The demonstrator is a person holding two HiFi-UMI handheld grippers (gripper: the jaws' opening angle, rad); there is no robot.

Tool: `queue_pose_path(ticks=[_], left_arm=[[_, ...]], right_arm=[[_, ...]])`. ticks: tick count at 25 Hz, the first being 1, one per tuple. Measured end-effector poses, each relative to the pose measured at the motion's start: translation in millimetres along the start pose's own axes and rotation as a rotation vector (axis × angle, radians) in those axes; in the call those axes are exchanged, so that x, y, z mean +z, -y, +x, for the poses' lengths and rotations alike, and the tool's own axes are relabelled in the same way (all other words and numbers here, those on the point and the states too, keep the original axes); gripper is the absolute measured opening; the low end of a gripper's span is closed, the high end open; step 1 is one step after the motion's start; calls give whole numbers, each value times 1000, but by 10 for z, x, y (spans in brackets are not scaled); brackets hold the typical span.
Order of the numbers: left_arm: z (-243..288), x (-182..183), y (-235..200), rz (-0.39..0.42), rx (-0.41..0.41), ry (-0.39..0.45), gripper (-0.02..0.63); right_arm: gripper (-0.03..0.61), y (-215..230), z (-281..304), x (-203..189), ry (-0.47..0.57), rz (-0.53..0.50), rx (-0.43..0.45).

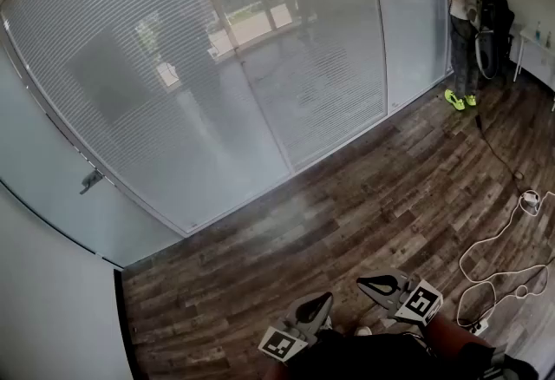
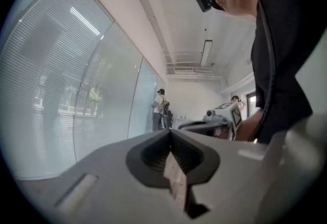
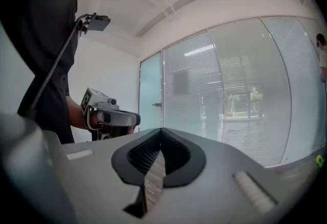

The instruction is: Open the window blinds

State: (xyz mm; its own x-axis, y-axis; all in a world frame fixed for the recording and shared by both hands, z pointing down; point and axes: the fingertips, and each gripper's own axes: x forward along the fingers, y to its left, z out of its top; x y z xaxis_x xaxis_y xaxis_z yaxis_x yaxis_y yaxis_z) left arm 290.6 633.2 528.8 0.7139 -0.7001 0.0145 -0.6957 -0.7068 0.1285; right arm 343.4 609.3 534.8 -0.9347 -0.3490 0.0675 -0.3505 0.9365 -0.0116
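**While the blinds hang shut, both hand-held grippers wait well back**

Since the window blinds (image 1: 173,66) are lowered over the whole glass wall (image 1: 381,31) with their slats turned nearly flat, the task looks not yet begun. Only hazy greenery and a bright strip show through the far middle panels. Nothing on the blinds appears raised or tilted open.

They stand across the far side of the room, running from the frosted door (image 1: 52,196) and its door handle (image 1: 89,180) at the left to the far right corner. A person (image 1: 464,14) stands there close against the last panel.

The left hand-held gripper (image 1: 312,309) and the right hand-held gripper (image 1: 381,285) sit at the near edge of the head view, low over the wooden floor (image 1: 347,222) and well apart from the glass. Each gripper's own view shows its jaws pressed together with nothing between them, so both are empty. White cables (image 1: 494,257) trail over the floor at the near right.

Everything is left to do, by my reading: cross the floor to the glass, find whatever works the slats, and operate it. No cord, wand or knob can be made out from here, so which panel to approach first cannot be told
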Motion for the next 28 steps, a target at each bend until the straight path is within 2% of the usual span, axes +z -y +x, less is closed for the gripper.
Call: queue_pose_path(ticks=[12,18,28], left_arm=[[111,-32,16,4,-38,-19,5],[157,-6,-24,20,-29,-32,4],[176,43,-226,38,6,-62,4]], right_arm=[[6,61,-11,1,25,15,-24],[6,106,-29,141,100,54,-4],[7,129,150,127,99,50,72]])
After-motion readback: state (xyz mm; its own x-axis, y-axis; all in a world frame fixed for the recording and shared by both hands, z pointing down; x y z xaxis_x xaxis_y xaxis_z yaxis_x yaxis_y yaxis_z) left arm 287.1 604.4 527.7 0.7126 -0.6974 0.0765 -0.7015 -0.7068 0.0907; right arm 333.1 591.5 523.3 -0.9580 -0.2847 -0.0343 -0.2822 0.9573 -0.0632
